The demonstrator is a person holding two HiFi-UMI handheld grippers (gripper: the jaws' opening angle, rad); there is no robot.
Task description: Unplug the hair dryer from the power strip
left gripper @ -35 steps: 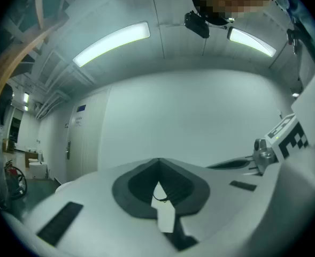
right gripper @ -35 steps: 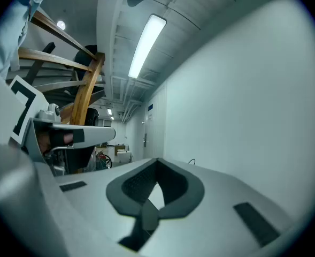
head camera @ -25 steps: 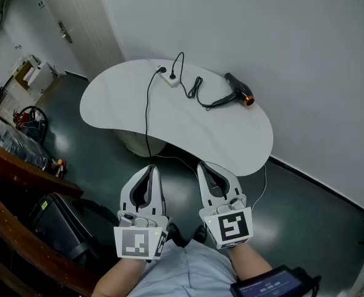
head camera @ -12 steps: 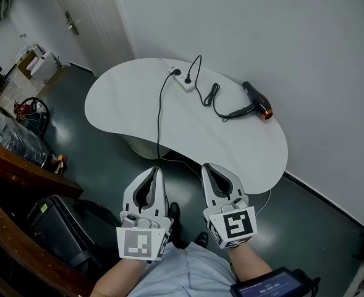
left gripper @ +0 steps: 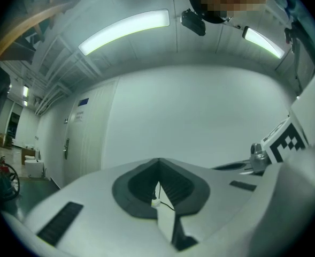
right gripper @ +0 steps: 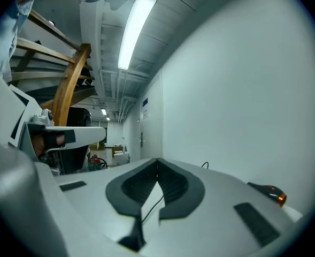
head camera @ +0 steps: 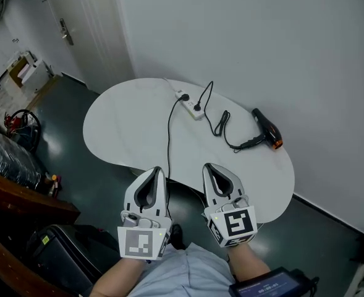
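Head view: even cool light, sharp; floor (head camera: 58,147) dim with sheen. Gripper views: fisheye, black corners; ceiling strip light (left gripper: 126,28) blown out; left tongs (left gripper: 158,162) soft near lens.

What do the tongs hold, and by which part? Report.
Nothing: left tongs and right tongs are shut, empty; the hair dryer lies untouched on the table.

- left tongs (head camera: 155,169), right tongs (head camera: 207,166): white-grey moulded shells, dark ribbed inner pads
- marker cubes (head camera: 138,242): black-and-white squares
- shirt (head camera: 175,271): light blue
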